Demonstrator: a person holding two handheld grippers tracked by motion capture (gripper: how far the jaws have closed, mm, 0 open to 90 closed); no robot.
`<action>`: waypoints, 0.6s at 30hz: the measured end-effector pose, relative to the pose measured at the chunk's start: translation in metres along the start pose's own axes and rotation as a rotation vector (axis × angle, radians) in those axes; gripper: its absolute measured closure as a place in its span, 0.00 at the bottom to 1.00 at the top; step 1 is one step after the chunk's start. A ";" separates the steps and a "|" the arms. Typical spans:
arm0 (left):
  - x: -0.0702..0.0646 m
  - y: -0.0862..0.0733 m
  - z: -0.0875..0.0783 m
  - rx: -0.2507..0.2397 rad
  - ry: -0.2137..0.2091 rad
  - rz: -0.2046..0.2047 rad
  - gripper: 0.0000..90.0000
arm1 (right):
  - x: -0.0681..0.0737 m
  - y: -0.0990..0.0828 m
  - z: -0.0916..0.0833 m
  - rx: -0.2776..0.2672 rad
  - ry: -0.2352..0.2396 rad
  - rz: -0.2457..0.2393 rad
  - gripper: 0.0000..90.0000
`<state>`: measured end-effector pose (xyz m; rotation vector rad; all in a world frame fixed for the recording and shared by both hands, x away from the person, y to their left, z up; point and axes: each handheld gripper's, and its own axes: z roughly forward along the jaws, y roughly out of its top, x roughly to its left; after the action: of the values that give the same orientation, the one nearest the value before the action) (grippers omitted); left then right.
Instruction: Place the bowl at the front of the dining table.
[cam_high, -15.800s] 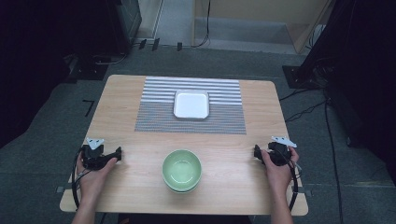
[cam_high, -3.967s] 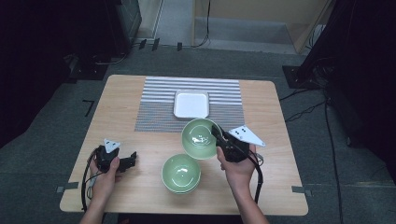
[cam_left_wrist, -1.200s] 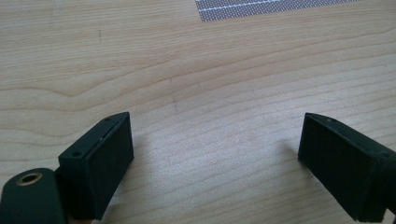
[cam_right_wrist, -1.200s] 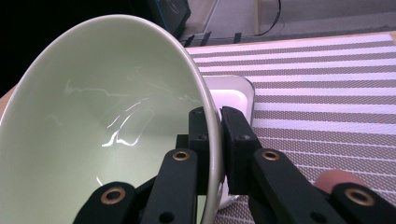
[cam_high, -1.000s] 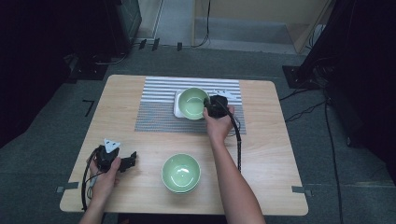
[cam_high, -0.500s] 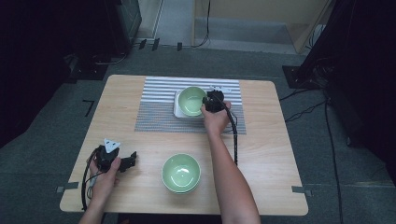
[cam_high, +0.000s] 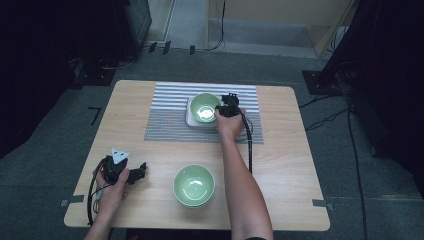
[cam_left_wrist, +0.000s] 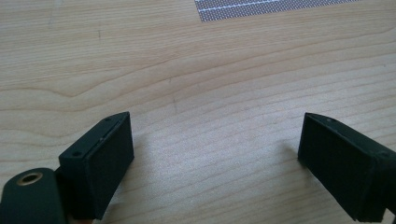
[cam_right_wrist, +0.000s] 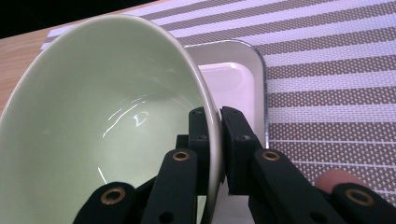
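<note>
Green bowl (cam_high: 204, 107): pale glazed, clamped by its rim wall in the right tongs (cam_high: 226, 110), over the white square tray (cam_high: 190, 119) on the far middle of the surface; whether it rests on the tray cannot be told. In the right gripper view the bowl (cam_right_wrist: 107, 121) tilts, one pad inside the rim and one outside, the tray (cam_right_wrist: 243, 79) behind and under it.

Surface (cam_high: 300, 165): light wood, rounded corners.

Placemat (cam_high: 165, 117): grey and white stripes, on the far half, under the tray.

Second green bowl (cam_high: 194, 185): near middle, upright, well apart from the first; apparently the top of a stack.

Left tongs (cam_high: 136, 172): at the near left, held in the left hand (cam_high: 114, 187); jaws wide apart over bare wood, nothing between them (cam_left_wrist: 215, 158).
</note>
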<state>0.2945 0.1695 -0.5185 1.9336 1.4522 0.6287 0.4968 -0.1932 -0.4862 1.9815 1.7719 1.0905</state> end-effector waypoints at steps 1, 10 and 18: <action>0.000 0.000 0.000 0.000 0.000 0.000 0.11 | -0.001 0.001 0.001 0.002 -0.007 0.009 0.93; 0.000 0.000 0.000 0.000 -0.001 0.002 0.11 | -0.003 0.009 0.006 0.057 -0.016 0.082 0.92; 0.000 0.000 0.000 0.001 -0.002 0.003 0.11 | -0.007 0.008 0.009 0.048 0.002 0.111 0.89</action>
<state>0.2945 0.1695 -0.5184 1.9369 1.4493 0.6273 0.5088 -0.1990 -0.4893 2.1308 1.7224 1.0934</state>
